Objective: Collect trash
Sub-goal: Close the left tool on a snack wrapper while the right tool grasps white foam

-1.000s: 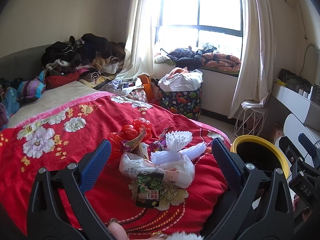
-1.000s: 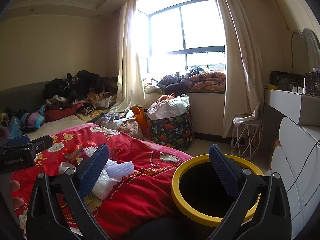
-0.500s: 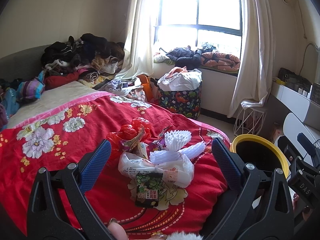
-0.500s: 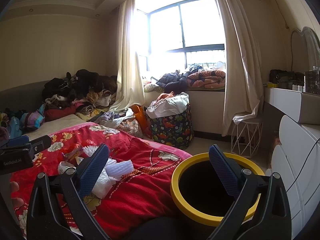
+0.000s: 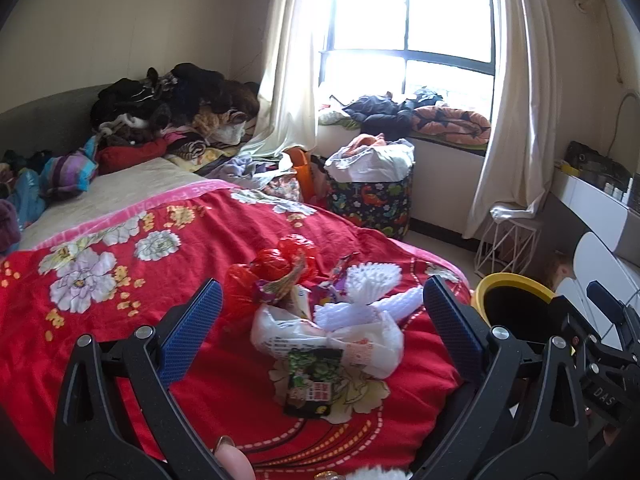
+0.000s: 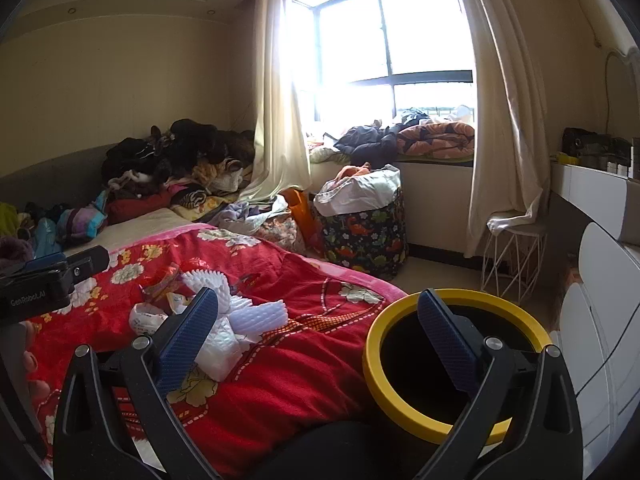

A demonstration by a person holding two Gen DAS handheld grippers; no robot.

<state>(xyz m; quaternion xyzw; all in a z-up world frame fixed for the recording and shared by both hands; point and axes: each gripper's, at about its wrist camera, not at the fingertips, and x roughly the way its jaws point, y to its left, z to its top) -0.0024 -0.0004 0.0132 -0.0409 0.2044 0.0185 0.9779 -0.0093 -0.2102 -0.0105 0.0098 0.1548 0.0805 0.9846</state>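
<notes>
Left gripper: fingers wide apart, empty, over bed edge. Right gripper: fingers wide apart, empty, above yellow-rimmed bin; bin's near rim hidden. Trash pile on red floral blanket: dark snack packet, white plastic bag, foam netting, red bag; smaller wrappers indistinct. Beyond: clothes heap.

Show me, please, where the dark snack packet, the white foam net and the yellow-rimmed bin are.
dark snack packet (image 5: pixel 313 380), left wrist view, on its printed front.
white foam net (image 5: pixel 372 280), left wrist view, on its fanned top.
yellow-rimmed bin (image 6: pixel 374 344), right wrist view, on its left rim.
</notes>
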